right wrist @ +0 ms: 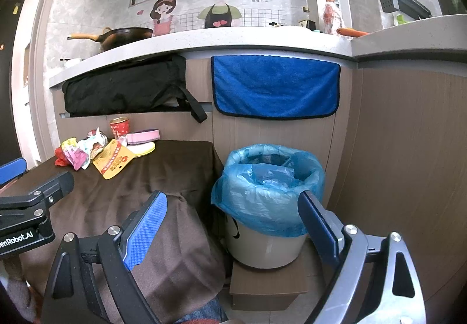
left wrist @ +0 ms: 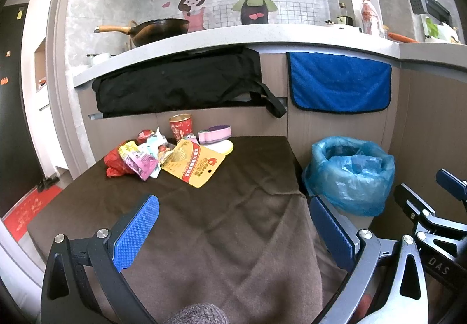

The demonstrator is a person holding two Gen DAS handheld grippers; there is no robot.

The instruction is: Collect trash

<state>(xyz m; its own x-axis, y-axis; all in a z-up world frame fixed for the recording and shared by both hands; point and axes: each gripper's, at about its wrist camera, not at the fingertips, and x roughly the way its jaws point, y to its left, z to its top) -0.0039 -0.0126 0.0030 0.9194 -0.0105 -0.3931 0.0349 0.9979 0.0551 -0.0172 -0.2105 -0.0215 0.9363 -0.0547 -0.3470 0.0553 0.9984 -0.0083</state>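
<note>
A heap of trash lies at the far left of the brown-clothed table (left wrist: 233, 207): a yellow snack packet (left wrist: 194, 163), a crumpled red bag (left wrist: 116, 163), a pink wrapper (left wrist: 143, 165), a red paper cup (left wrist: 180, 126) and a pink-and-purple sponge (left wrist: 215, 134). The right wrist view shows the same yellow packet (right wrist: 115, 160) and cup (right wrist: 119, 126). A white bin with a blue liner (right wrist: 268, 187) stands right of the table, also seen as the blue liner (left wrist: 350, 172). My left gripper (left wrist: 233, 224) is open above the near cloth. My right gripper (right wrist: 233, 222) is open, short of the bin, holding nothing.
A kitchen counter (left wrist: 233, 42) runs behind, with a wok (left wrist: 157, 29) on it. A black bag (left wrist: 178, 82) and a blue towel (left wrist: 340, 85) hang from its front. The bin sits on a low wooden stool (right wrist: 268, 286). A wooden cabinet wall (right wrist: 408, 163) closes the right side.
</note>
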